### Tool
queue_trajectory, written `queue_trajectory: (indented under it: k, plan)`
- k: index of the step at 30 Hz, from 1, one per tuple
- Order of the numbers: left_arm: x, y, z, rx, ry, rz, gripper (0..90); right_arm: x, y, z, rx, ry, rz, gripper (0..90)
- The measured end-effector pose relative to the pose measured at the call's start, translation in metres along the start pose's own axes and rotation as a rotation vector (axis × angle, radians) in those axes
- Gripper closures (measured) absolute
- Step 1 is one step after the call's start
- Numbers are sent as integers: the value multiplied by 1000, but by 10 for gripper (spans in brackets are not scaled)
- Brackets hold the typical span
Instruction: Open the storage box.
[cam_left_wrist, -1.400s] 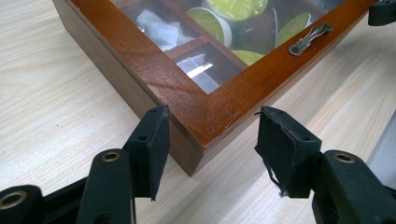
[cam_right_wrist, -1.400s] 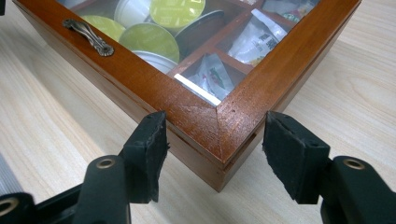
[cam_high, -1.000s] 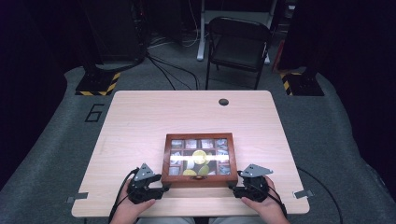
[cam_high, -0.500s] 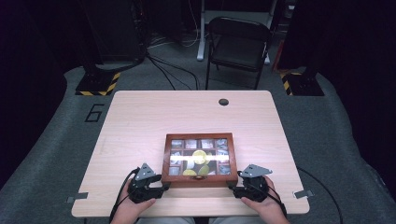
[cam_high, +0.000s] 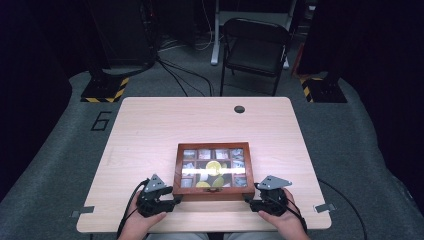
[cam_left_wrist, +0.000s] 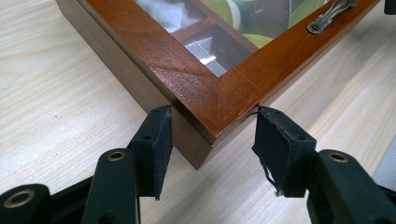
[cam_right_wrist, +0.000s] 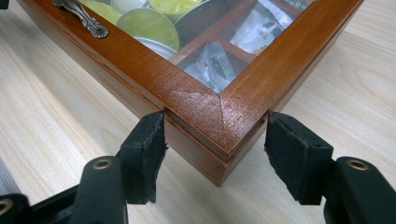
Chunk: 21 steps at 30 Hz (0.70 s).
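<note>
With jaws clamped, both grippers grip wooden box (cam_high: 213, 171) corners.

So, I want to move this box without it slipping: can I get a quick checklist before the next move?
1. Left gripper straddles a near corner of the wooden box: ok.
2. Left pads pressing on the box's sides: ok; the jaws have just been closing on the corner.
3. Right gripper straddles the other near corner: ok.
4. Right pads truly clamped: cannot tell.
5. Glass lid shut flat: ok.
6. Table bare ahead of the box: ok.
</note>
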<state>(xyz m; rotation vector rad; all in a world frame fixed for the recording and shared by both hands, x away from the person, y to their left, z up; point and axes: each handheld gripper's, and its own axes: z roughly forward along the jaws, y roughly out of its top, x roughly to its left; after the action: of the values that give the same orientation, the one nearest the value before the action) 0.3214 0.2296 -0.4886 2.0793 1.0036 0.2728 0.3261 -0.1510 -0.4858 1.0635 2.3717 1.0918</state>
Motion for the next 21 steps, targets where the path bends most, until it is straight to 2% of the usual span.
queue_trajectory:
  k: [1, 7, 9, 10, 11, 12, 14, 15, 21]
  plan:
    - [0, 1, -1, -27, -11, -3, 459, 0, 1, -1, -2, -6, 1, 377]
    - [0, 3, -2, -23, -10, -1, 458, 0, 2, -4, -22, -7, -5, 371]
    - [-1, 3, -2, -18, -8, -3, 457, 1, 4, -8, -74, -13, -3, 439]
    - [-1, 3, -2, -18, -8, -3, 457, 1, 4, -8, -74, -13, -3, 439]
    - [-1, 3, -2, -21, -12, -4, 457, 0, 7, -10, -103, -15, 7, 438]
    - [-1, 3, -2, -21, -12, -4, 457, -1, 7, -11, -108, -15, 7, 438]
    - [-1, 3, -2, -20, -14, -7, 457, -1, 7, -10, -103, -13, 8, 434]
    - [-1, 3, -2, -20, -14, -7, 457, -3, 5, -7, -68, -2, 13, 397]
    - [-1, 4, -3, -27, -15, -10, 457, -2, 4, -4, -51, 8, 12, 354]
